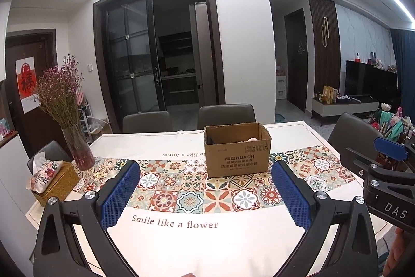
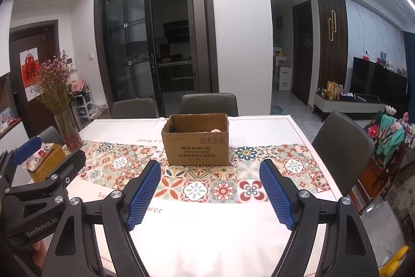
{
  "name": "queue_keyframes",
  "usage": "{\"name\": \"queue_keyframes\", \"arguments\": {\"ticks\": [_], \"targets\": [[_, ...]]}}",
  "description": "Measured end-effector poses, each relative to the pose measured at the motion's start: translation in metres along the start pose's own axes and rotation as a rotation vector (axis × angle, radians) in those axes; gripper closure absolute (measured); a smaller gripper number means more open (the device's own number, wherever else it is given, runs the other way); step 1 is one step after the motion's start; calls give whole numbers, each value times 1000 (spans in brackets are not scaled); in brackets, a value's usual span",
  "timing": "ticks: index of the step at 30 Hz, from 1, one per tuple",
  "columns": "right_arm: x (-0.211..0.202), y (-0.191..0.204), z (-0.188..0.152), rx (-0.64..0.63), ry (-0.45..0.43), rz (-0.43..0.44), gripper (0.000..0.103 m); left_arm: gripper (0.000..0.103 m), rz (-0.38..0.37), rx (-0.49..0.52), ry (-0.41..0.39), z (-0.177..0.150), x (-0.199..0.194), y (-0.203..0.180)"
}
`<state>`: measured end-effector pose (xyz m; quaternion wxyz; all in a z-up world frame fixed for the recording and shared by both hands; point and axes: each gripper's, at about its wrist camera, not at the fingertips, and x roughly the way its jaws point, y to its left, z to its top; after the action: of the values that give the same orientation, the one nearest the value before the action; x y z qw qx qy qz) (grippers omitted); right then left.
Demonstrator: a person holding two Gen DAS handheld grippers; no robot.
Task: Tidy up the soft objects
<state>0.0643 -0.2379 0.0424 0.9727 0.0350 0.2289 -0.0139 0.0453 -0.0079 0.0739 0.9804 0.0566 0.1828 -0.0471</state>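
While two grippers gape, one cardboard box [image 1: 237, 149] holds one pink item [image 1: 252, 139].

Side-by-side wrist views over the table [image 1: 298, 129], both facing the cardboard box [image 1: 237, 149].

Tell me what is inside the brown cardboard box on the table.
Inside the brown cardboard box, only a small pale pink soft thing shows near its right wall. The front wall hides the rest of the inside.
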Motion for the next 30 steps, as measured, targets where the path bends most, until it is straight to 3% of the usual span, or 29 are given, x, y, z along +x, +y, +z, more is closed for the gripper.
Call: {"name": "queue_keyframes", "arguments": {"ticks": [30], "targets": [[3, -6, 1, 11, 12, -6, 24, 0, -9, 11, 8, 1, 5, -7]]}}
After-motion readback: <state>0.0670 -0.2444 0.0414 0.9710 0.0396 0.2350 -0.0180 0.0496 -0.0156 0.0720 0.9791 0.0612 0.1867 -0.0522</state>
